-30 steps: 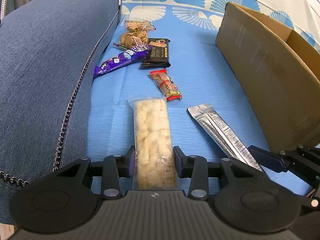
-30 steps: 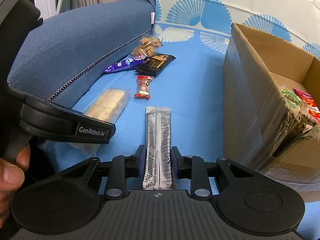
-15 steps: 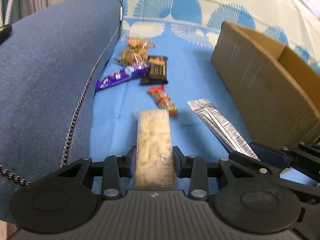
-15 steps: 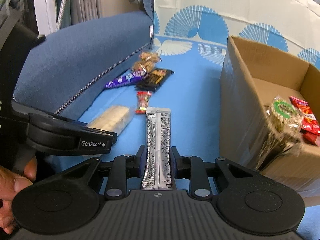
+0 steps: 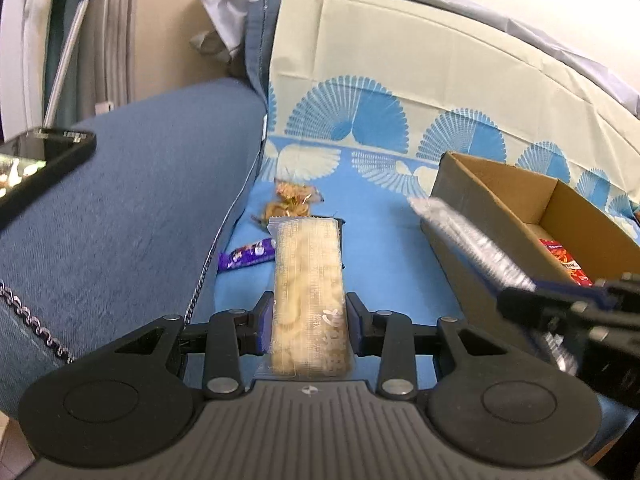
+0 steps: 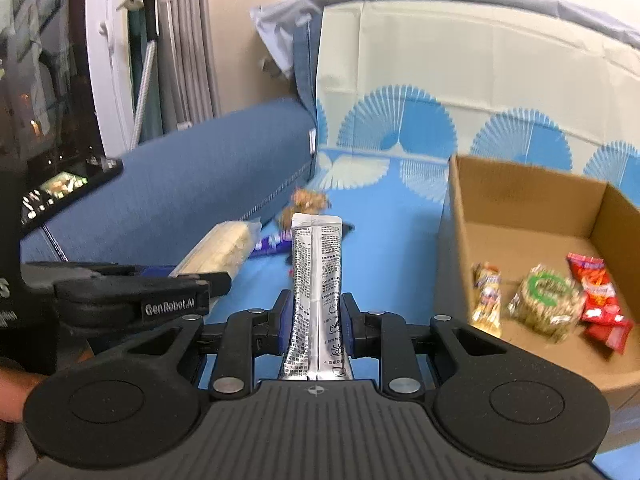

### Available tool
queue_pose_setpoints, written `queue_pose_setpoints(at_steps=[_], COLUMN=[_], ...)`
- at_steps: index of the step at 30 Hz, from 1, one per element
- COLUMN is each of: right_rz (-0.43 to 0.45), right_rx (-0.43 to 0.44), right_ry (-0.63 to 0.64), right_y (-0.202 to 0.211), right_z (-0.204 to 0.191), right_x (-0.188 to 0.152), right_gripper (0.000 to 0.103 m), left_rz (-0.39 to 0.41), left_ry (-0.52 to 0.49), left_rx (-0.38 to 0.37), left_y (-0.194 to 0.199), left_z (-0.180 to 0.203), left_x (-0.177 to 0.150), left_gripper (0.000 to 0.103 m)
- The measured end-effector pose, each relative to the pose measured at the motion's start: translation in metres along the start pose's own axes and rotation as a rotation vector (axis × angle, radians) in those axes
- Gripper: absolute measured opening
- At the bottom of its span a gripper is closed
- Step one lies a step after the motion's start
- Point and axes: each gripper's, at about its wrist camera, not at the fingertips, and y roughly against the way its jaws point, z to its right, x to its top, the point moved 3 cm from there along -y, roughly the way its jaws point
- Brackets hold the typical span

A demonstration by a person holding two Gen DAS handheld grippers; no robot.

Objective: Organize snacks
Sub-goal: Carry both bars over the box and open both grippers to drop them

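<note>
My left gripper is shut on a clear pack of pale crackers and holds it up off the blue sheet. The pack also shows in the right wrist view. My right gripper is shut on a silver sachet pack, lifted in the air to the left of the open cardboard box. The sachet shows blurred in the left wrist view. The box holds a red packet, a round green-labelled snack and a small yellow bar.
A purple bar, a bag of brown snacks and a dark packet lie on the blue patterned sheet beside the denim sofa arm. The sofa back cushion rises behind.
Both grippers have lifted their packs off the sheet and risen, so more of the box's inside and the sofa back come into view. The small red snack is now hidden.
</note>
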Motion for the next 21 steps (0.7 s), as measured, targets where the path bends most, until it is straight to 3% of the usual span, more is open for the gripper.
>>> queue_pose_setpoints(at_steps=[6,12,21], right_rz=[0.082,0.163,0.183], right_rx=[0.015,-0.011,-0.233], right_ry=[-0.006,-0.083,-0.249], right_y=[0.017,0.029,0.035], right_z=[0.006,0.027,0.111], right_x=[0.023,0.053,0.067], right_gripper=[0.026,0.026,0.026], left_rz=[-0.104,-0.119,-0.055], left_ry=[0.145,0.206,0.148], left_rx=[-0.015,0.0,-0.154], left_y=[-0.001,0.002,-0.018], left_z=[-0.016,-0.012,0.094], left_x=[0.011,0.045,0.12], left_gripper=[0.04,0.04,0.04])
